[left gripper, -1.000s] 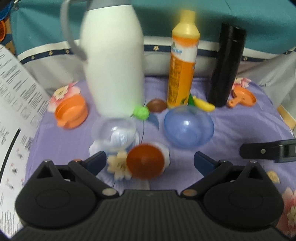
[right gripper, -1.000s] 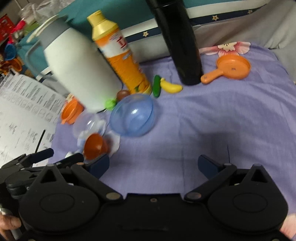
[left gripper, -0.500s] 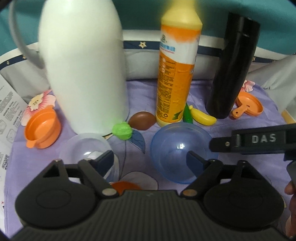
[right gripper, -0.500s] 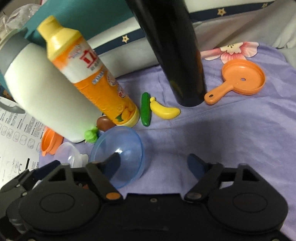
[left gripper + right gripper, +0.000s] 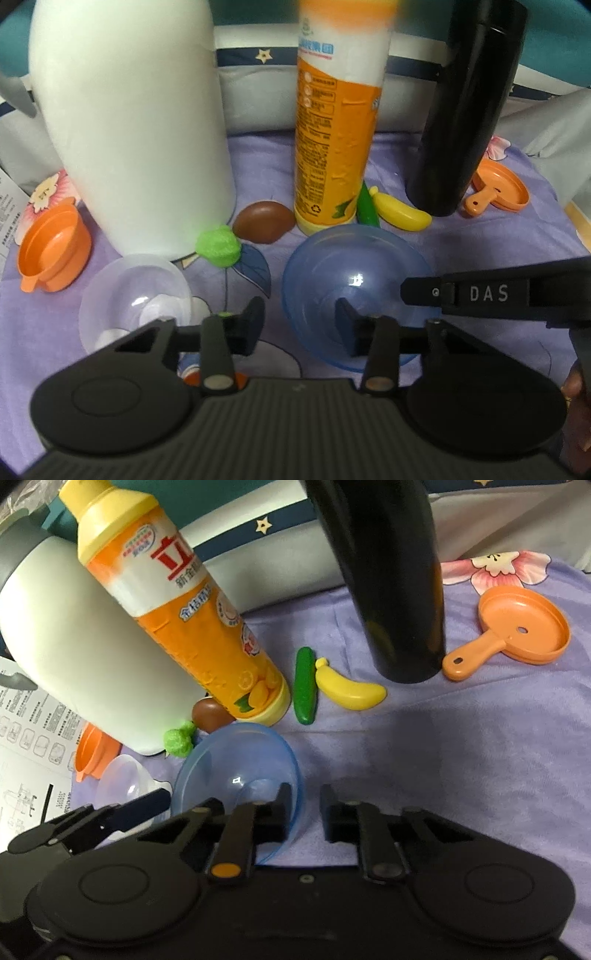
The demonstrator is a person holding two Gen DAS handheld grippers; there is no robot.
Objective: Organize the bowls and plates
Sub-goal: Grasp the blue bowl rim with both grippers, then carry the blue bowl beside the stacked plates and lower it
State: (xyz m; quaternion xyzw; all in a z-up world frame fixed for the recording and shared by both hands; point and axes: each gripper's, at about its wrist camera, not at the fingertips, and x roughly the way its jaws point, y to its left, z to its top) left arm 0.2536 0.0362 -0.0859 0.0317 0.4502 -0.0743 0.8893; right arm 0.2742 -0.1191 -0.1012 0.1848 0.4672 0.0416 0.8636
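The blue bowl (image 5: pixel 236 771) is lying on the purple cloth (image 5: pixel 461 746), at 6 o'clock from the orange bottle (image 5: pixel 192 627). The right gripper (image 5: pixel 304 812) is straddling its right rim, fingers narrowed; actual contact cannot be confirmed. The left gripper (image 5: pixel 299 325) is hanging released, its right finger inside the blue bowl's left rim, with the clear bowl (image 5: pixel 133 299) at 9 o'clock.

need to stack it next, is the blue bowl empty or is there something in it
Empty: the blue bowl sits open side up, and only purple cloth shows through its clear bottom.
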